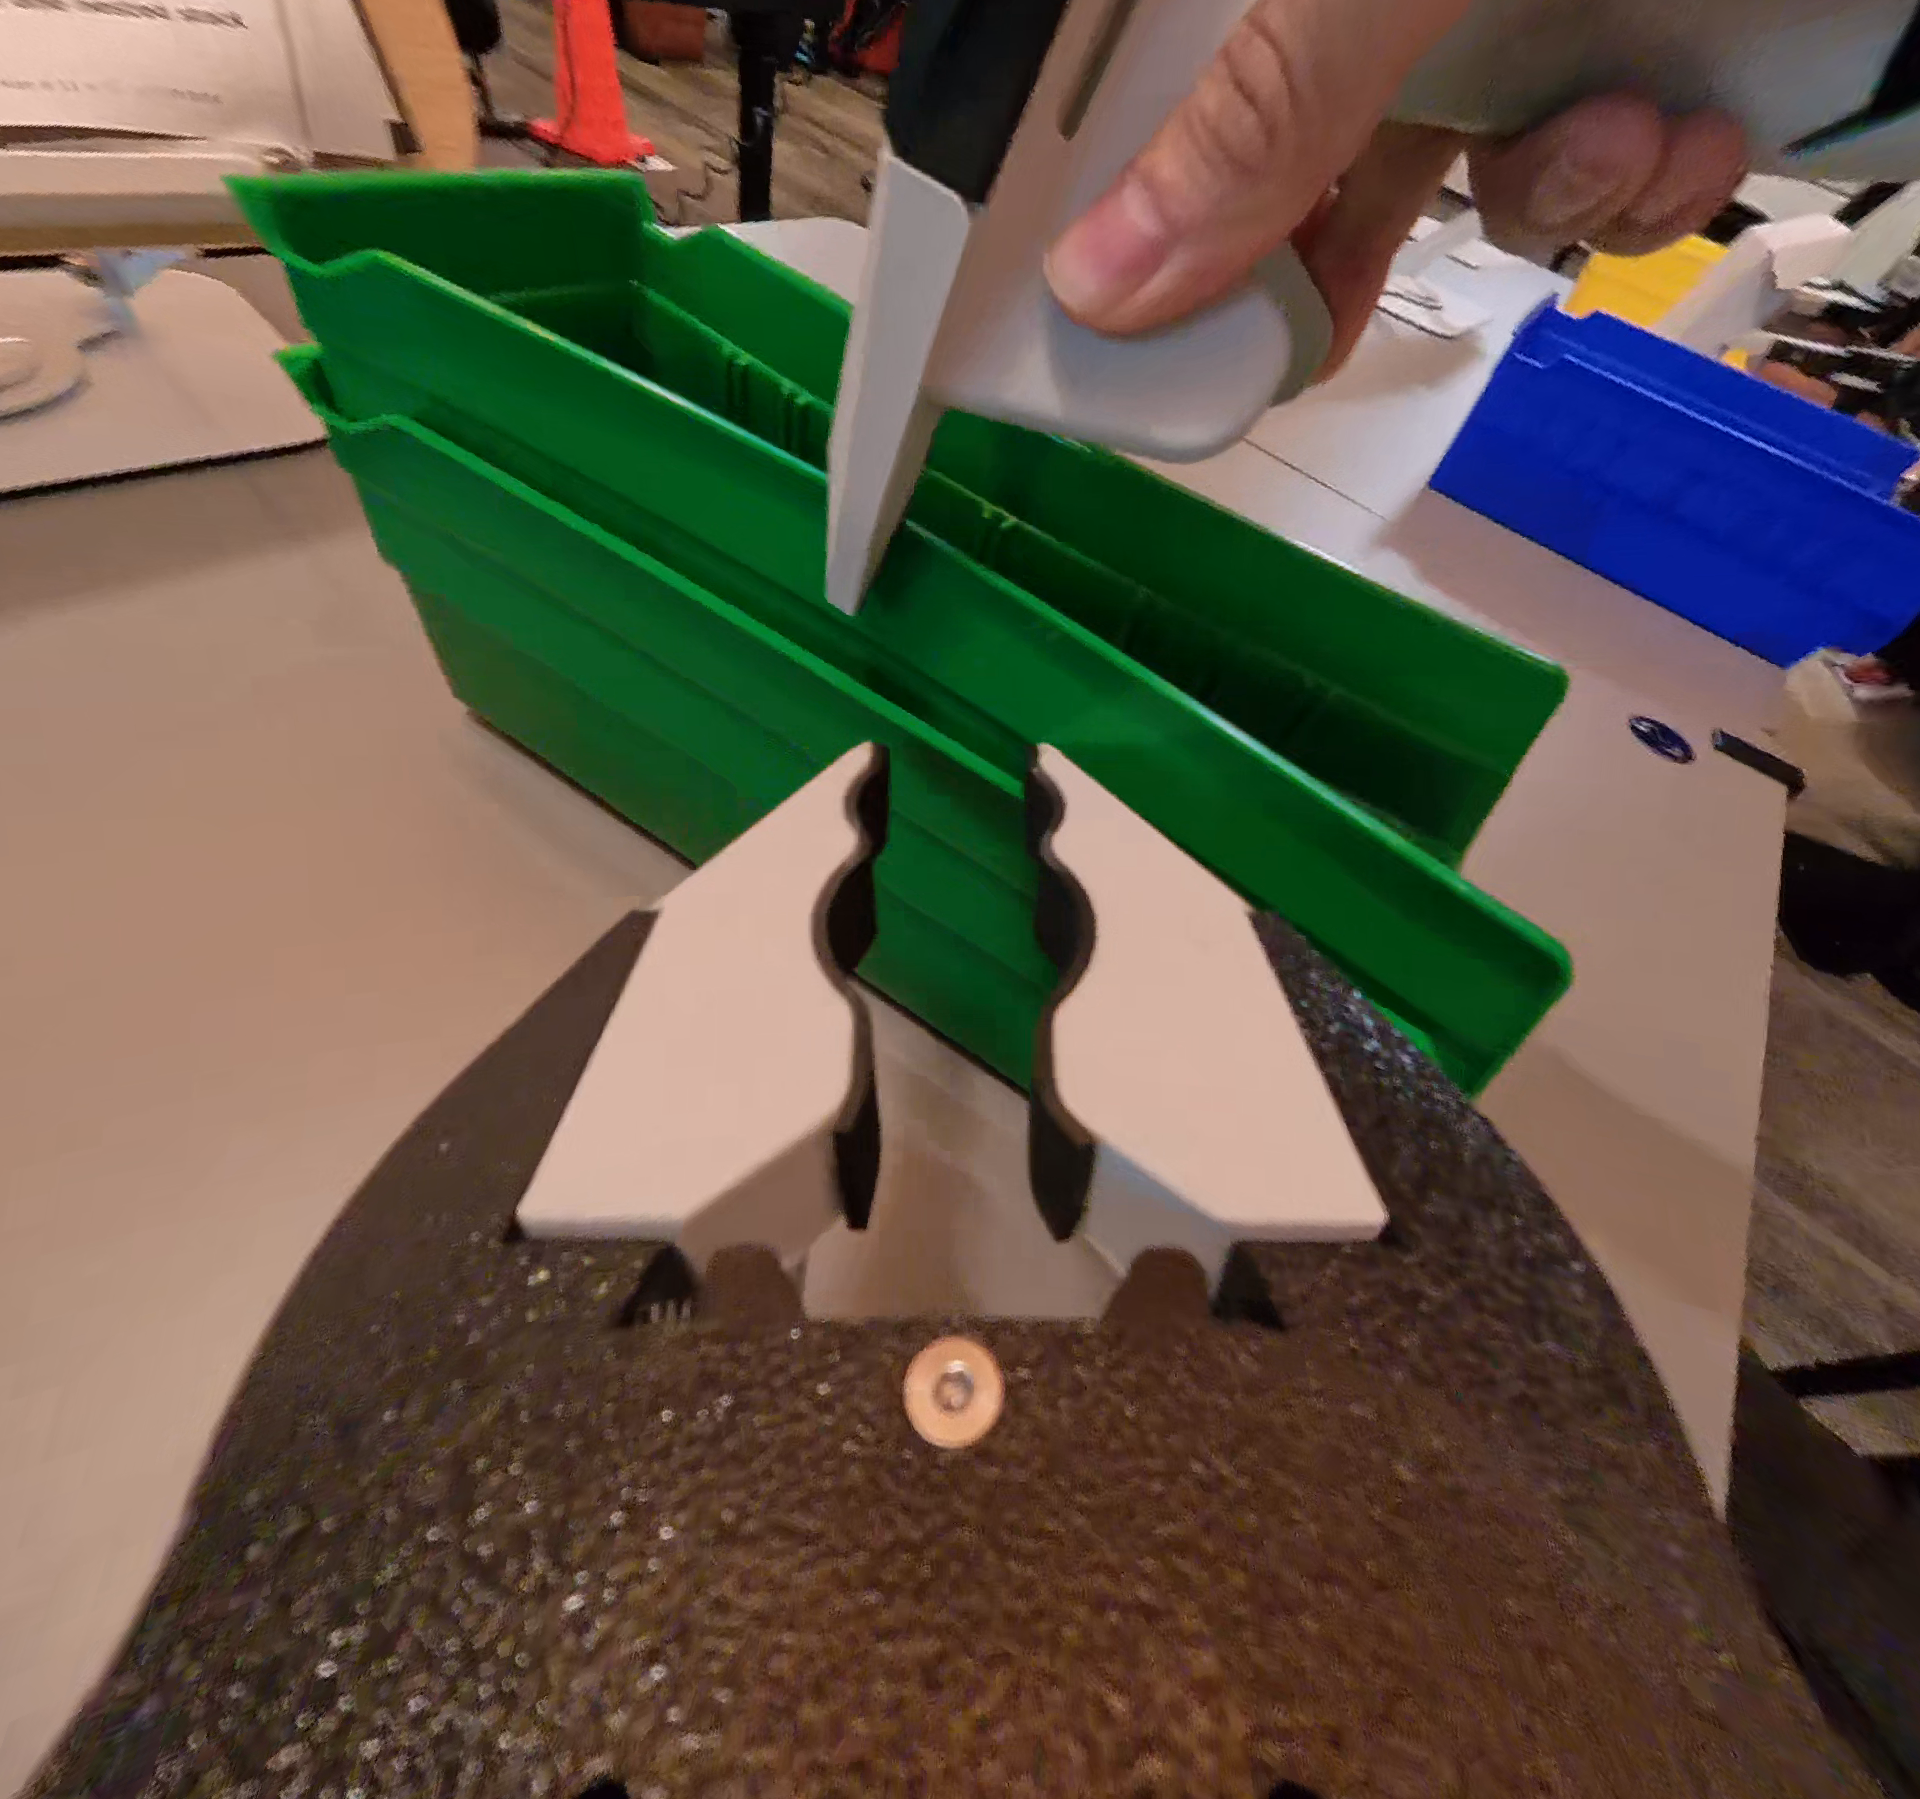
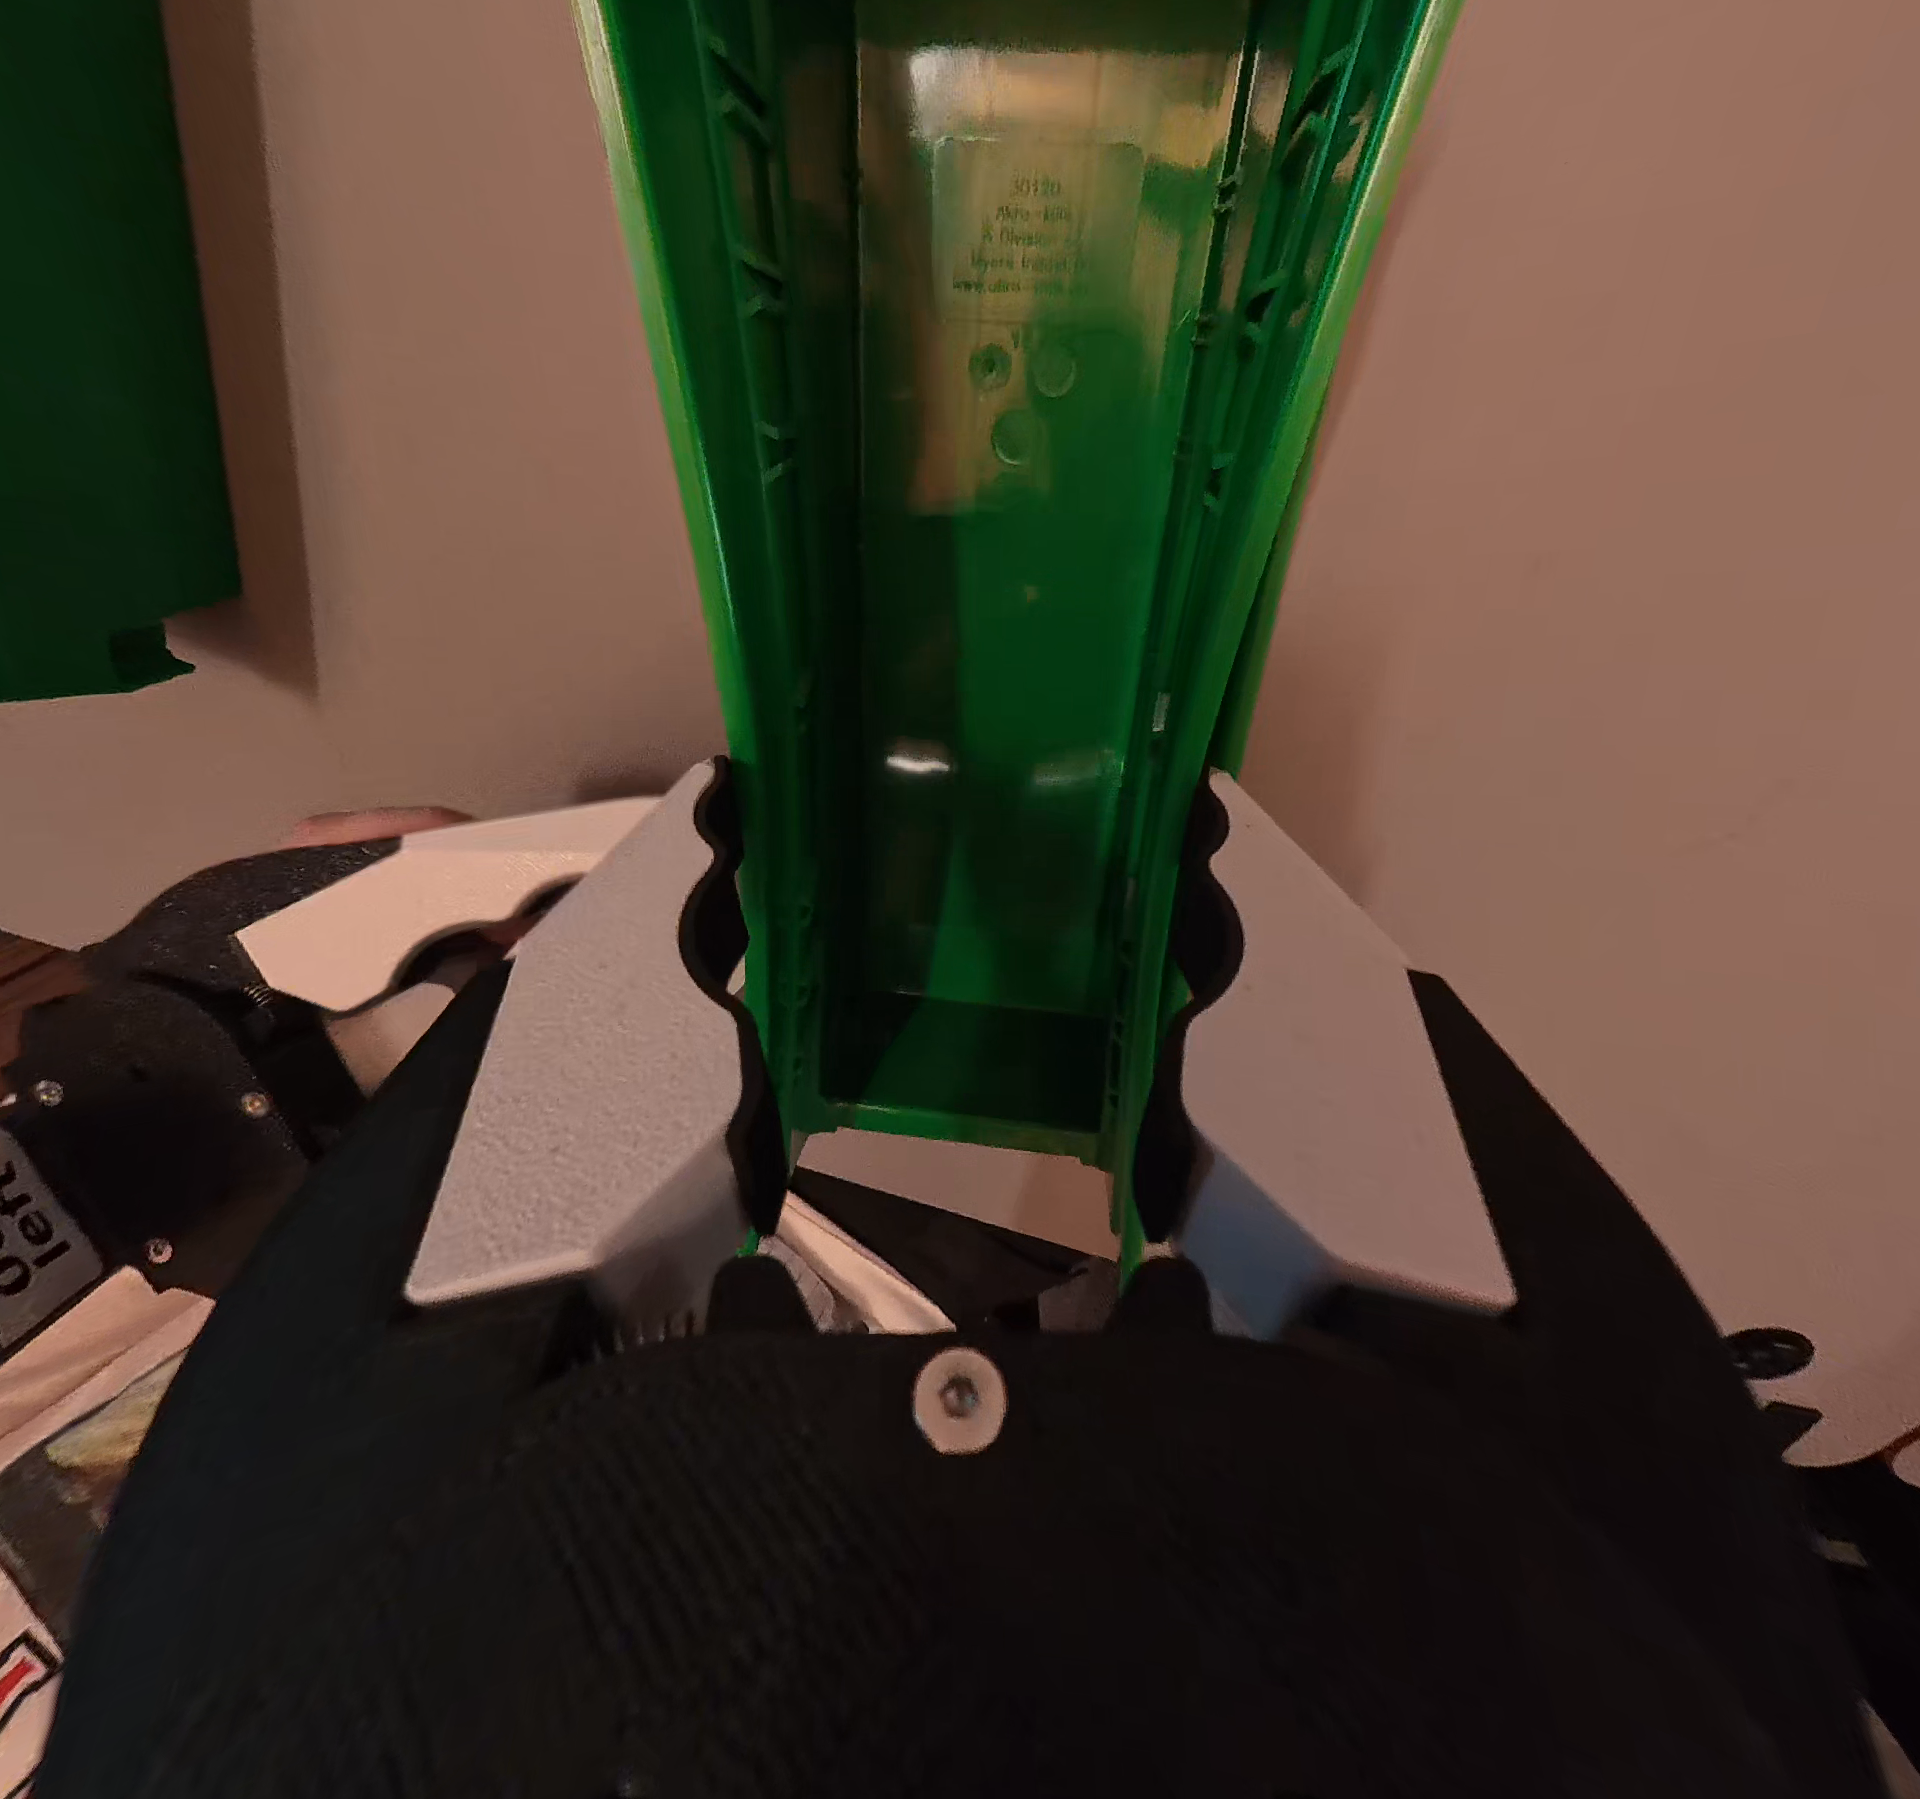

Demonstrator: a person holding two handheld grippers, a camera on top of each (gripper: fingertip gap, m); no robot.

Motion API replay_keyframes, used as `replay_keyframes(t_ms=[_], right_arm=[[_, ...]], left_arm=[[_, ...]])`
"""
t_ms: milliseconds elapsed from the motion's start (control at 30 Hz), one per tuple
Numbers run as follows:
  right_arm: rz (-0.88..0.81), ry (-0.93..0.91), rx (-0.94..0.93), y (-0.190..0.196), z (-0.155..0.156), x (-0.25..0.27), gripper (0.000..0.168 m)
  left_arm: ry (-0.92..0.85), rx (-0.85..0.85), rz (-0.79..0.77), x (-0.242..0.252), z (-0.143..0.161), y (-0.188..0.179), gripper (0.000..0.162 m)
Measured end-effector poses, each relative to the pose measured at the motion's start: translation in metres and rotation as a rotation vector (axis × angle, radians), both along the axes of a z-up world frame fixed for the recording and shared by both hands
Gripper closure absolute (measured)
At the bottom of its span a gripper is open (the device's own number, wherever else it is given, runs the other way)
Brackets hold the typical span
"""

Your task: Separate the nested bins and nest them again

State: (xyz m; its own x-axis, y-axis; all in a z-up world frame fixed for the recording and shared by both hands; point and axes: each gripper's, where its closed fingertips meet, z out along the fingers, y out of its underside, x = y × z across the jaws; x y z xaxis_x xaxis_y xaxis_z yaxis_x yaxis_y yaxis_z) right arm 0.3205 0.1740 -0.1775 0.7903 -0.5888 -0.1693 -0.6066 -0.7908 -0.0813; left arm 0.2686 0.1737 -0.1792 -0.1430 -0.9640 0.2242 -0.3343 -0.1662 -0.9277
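The right claw [image 2: 961,1001] was clamped across the upper green bin [image 2: 1039,502]; the left claw [image 1: 956,928] hung apart beside the lower green bin [image 1: 644,710].

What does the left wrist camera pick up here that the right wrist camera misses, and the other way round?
Only the left wrist view shows the stack from outside: the upper green bin raised within the lower green bin, a blue bin, an orange cone and the hand on the right gripper. Only the right wrist view looks into the bin's glossy floor. Both show green bins on the pale table and the left gripper.
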Motion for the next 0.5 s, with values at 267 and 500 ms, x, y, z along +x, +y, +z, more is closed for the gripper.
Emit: replay_keyframes(t_ms=[267, 500], right_arm=[[0.015, -0.017, -0.043, -0.0029, -0.0002, -0.0005, 0.086], [0.026, -0.025, -0.058, -0.0026, 0.0066, -0.0037, 0.086]], left_arm=[[0.022, 0.022, -0.033, 0.0005, -0.0052, -0.0076, 0.149], [0.042, 0.089, -0.021, -0.0002, -0.0059, -0.0058, 0.150]])
